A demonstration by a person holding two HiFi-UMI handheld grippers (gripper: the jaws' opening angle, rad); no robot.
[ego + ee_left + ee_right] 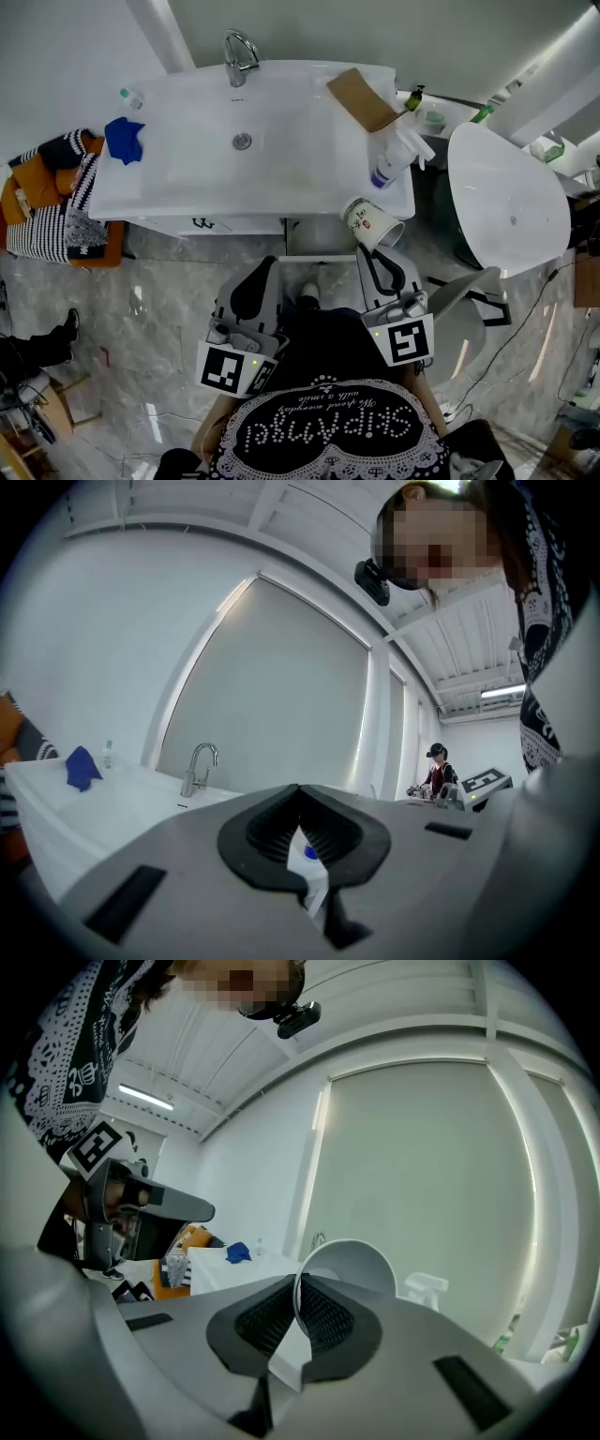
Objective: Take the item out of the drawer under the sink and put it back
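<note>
Farthest left, a crumpled blue cloth is lying on the long white sink counter. The curved chrome tap is standing at the counter's back edge, beyond the basin. Nearer me, I am holding my left tool about level, out in front of the counter's front edge. Its ribbed black pads are pressing together at the tips. A thin white sliver with a blue spot is showing in the slit behind them, though I cannot tell what it is.

Further right, a flat brown cardboard piece and a white plastic spray bottle with a blue label are resting on the counter's right end. Just in front of that corner, off the counter and in the air, my right tool is pinching the white printed paper cup by its rim. One pad is sitting inside the mouth and the other is pressing against the outer wall. The cup is tipped onto its side, with its long axis running roughly level away from me. Its open mouth is facing back toward me, and its base is pointing toward the counter, slanting a little leftward in the head view.
</note>
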